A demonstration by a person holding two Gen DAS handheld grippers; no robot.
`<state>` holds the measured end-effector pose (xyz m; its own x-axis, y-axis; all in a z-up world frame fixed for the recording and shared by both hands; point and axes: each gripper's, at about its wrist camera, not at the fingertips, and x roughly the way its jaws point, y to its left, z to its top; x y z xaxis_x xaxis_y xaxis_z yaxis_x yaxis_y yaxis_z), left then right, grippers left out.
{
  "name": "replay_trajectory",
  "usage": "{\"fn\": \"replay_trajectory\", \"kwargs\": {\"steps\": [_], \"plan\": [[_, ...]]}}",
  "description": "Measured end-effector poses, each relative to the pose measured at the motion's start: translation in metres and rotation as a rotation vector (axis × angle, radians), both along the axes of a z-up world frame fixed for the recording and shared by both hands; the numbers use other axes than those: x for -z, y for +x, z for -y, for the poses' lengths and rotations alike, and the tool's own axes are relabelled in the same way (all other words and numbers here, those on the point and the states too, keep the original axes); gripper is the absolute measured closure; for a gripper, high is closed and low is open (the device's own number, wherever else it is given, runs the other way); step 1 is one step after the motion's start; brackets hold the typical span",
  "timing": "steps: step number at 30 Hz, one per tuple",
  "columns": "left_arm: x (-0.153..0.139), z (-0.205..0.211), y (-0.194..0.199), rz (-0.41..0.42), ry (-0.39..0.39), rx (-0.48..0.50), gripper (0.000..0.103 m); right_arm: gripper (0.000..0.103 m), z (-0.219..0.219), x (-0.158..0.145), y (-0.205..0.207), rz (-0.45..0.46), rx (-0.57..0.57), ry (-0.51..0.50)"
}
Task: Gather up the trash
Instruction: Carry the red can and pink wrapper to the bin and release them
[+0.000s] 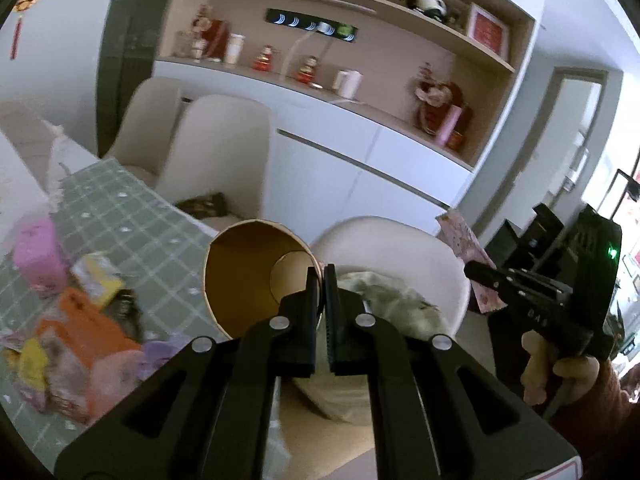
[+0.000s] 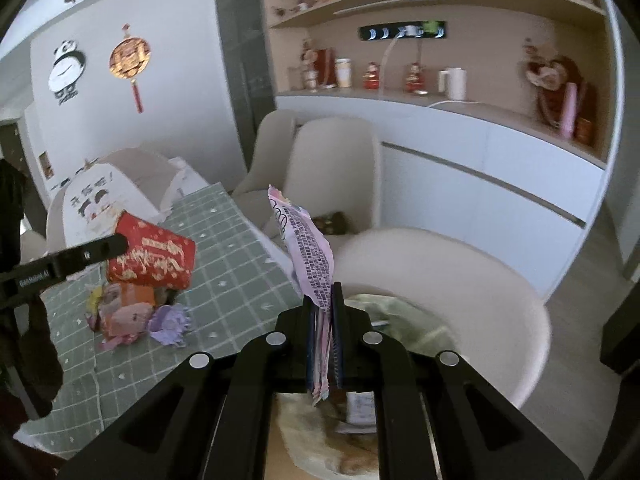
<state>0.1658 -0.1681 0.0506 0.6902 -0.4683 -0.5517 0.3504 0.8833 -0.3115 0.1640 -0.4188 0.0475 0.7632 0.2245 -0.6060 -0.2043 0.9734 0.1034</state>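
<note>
My left gripper [image 1: 323, 276] is shut on the rim of a round cardboard canister [image 1: 248, 272], held tilted with its brown inside facing the camera. In the right wrist view the canister [image 2: 152, 260] is red with gold writing, above the table, with the left gripper [image 2: 118, 243] at its rim. My right gripper [image 2: 323, 300] is shut on a pink and purple printed wrapper [image 2: 308, 248] that stands up from its jaws. That right gripper [image 1: 478, 274], held by a person's hand, appears at the right of the left wrist view with the wrapper [image 1: 464, 240]. Both are raised near the table's edge.
A pile of wrappers and boxes [image 2: 132, 312] lies on the green checked tablecloth [image 2: 224, 240]; the same pile [image 1: 76, 328] shows in the left wrist view. A folding food cover [image 2: 104, 196] stands behind. Cream chairs [image 2: 460, 280] and a white sideboard [image 2: 480, 168] line the right. A bag with scraps [image 2: 340, 440] lies below.
</note>
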Motion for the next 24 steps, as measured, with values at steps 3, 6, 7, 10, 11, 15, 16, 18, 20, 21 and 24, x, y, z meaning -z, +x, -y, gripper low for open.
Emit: {"fn": "replay_trajectory", "kwargs": {"steps": [3,6,7,10,11,15,16,18,20,21,24], "plan": [[0.001,0.029,0.000,-0.006,0.001,0.047,0.100,0.094,0.027,-0.002,-0.012,0.012,0.033,-0.001],[0.004,0.059,-0.003,-0.006,0.009,0.099,0.100,0.094,0.047,-0.001,-0.020,0.012,0.059,0.005],[0.005,0.065,-0.005,-0.008,0.011,0.112,0.100,0.094,0.051,0.000,-0.022,0.011,0.067,0.007],[0.012,0.085,-0.006,-0.018,0.021,0.147,0.100,0.094,0.067,0.003,-0.029,0.009,0.086,0.015],[0.015,0.091,-0.005,-0.026,0.025,0.158,0.100,0.094,0.070,0.005,-0.030,0.007,0.092,0.018],[0.030,0.108,-0.001,-0.067,0.031,0.184,0.100,0.094,0.081,0.012,-0.033,0.003,0.116,0.040],[0.035,0.114,0.000,-0.079,0.034,0.194,0.100,0.094,0.084,0.014,-0.033,0.000,0.121,0.046],[0.042,0.121,0.001,-0.091,0.036,0.206,0.100,0.094,0.089,0.019,-0.032,-0.008,0.125,0.053],[0.048,0.130,0.005,-0.106,0.043,0.218,0.100,0.094,0.092,0.022,-0.030,-0.015,0.130,0.052],[0.050,0.135,0.007,-0.112,0.046,0.223,0.100,0.094,0.093,0.024,-0.030,-0.018,0.134,0.054],[0.055,0.147,0.011,-0.124,0.057,0.247,0.100,0.094,0.100,0.025,-0.026,-0.023,0.147,0.063]]}}
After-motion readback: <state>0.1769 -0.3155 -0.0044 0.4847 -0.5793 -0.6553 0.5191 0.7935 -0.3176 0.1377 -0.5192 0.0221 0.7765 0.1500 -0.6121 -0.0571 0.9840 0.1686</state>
